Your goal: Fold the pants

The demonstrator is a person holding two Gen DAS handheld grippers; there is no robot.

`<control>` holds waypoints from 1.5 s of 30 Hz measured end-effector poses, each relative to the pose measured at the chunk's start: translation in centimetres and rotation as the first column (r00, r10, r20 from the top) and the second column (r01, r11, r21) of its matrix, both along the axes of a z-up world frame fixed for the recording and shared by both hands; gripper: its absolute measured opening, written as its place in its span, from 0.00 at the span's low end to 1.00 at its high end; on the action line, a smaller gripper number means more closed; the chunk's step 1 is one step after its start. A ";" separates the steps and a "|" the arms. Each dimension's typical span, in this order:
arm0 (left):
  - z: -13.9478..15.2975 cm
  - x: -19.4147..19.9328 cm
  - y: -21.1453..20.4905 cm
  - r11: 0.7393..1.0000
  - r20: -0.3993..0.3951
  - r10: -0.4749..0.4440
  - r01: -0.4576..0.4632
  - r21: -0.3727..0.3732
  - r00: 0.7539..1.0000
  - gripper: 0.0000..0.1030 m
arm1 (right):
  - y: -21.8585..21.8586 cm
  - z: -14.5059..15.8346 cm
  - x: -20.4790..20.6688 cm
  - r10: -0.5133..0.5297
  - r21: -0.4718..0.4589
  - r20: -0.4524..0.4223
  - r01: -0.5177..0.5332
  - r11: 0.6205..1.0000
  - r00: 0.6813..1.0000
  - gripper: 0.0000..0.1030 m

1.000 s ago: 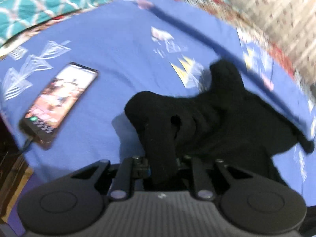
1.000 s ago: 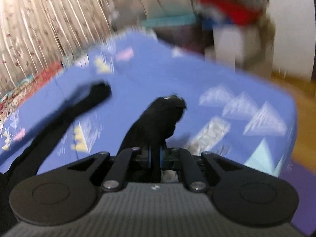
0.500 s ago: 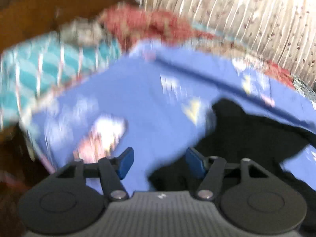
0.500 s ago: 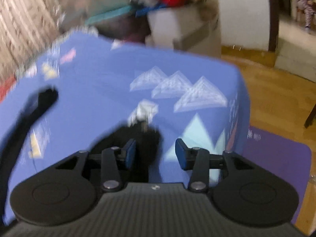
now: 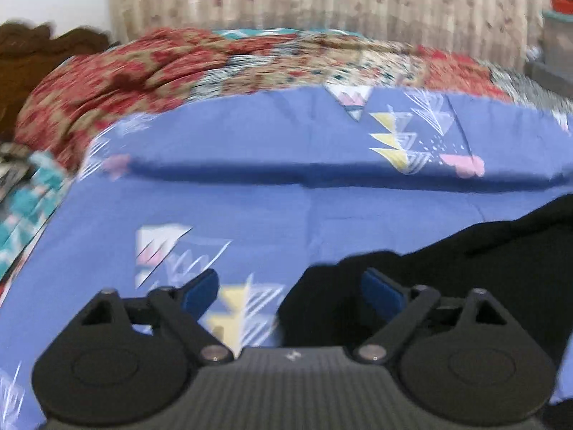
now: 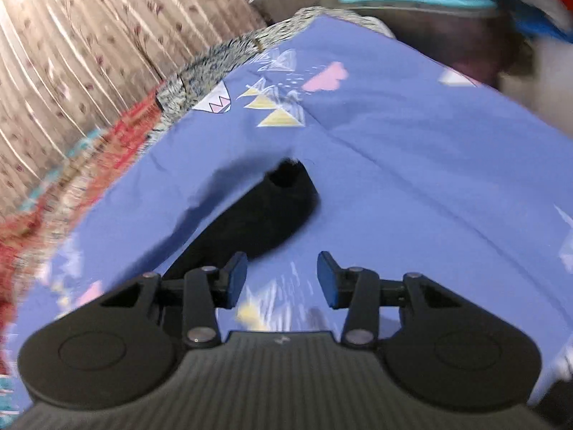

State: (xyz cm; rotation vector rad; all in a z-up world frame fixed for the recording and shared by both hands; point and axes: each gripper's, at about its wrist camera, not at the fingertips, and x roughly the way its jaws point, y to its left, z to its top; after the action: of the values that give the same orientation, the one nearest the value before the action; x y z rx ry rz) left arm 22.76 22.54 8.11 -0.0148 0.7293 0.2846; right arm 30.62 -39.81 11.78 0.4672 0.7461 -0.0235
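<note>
The black pants [image 5: 465, 268] lie on the blue patterned bedsheet [image 5: 268, 215], spreading from the middle to the right edge of the left wrist view. My left gripper [image 5: 290, 288] is open and empty, with its right finger over the edge of the pants. In the right wrist view one black pant leg [image 6: 258, 218] lies flat, reaching up and away to the left of my right gripper [image 6: 283, 277]. That gripper is open and empty, just above the sheet [image 6: 412, 179].
A red floral quilt [image 5: 179, 68] lies bunched along the far side of the bed, with a curtain [image 5: 322, 0] behind it. A teal patterned pillow [image 5: 25, 215] sits at the left. The bed's corner [image 6: 315, 18] and stacked clutter [image 6: 447, 3] lie beyond the right gripper.
Both grippers were shut on black pant fabric a second ago. Both have opened and let it go, and the pants now lie on the sheet. Both cameras have swung to new angles.
</note>
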 end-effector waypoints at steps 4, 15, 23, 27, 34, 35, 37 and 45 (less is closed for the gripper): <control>-3.0 4.3 -0.9 0.993 -0.045 -0.093 0.096 0.070 0.995 0.96 | 1.7 -3.1 9.2 -0.004 -0.080 -0.065 -0.001 0.997 0.998 0.64; 2.0 1.5 2.4 0.985 0.110 0.168 -0.164 -0.046 0.980 0.03 | -0.5 -3.1 11.8 -0.130 0.150 -0.061 0.138 0.979 0.990 0.10; 6.6 -11.4 2.3 0.981 0.181 0.190 -0.179 -0.072 0.965 0.06 | -5.6 4.4 -2.8 -0.092 0.250 0.026 0.083 0.965 0.995 0.10; 6.3 -11.5 3.3 0.978 0.028 0.200 -0.198 -0.061 0.979 0.19 | -7.7 4.8 -11.8 -0.167 0.289 0.046 0.147 0.946 0.985 0.10; 3.9 -5.1 4.1 0.958 -0.197 0.123 -0.168 -0.232 0.973 0.57 | -10.2 -0.8 -23.8 -0.276 0.299 -0.095 0.292 0.908 0.956 0.10; 3.6 -4.1 3.8 0.952 -0.216 0.118 -0.172 -0.253 0.969 0.63 | -10.3 -1.9 -24.9 -0.285 0.308 -0.112 0.306 0.901 0.952 0.10; 2.8 -1.1 3.2 0.938 -0.259 0.086 -0.165 -0.305 0.962 0.88 | -10.2 -3.4 -26.2 -0.306 0.319 -0.131 0.332 0.888 0.943 0.10; -3.0 6.4 -1.9 0.964 -0.453 -0.019 -0.103 -0.244 0.892 0.08 | -11.0 -4.9 -26.7 -0.349 0.344 -0.171 0.388 0.855 0.921 0.10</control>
State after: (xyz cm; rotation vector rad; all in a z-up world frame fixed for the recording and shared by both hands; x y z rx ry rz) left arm 29.19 20.63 5.06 -0.2236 1.2311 0.2330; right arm 3.96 -50.82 6.88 0.9778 0.7544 -0.2731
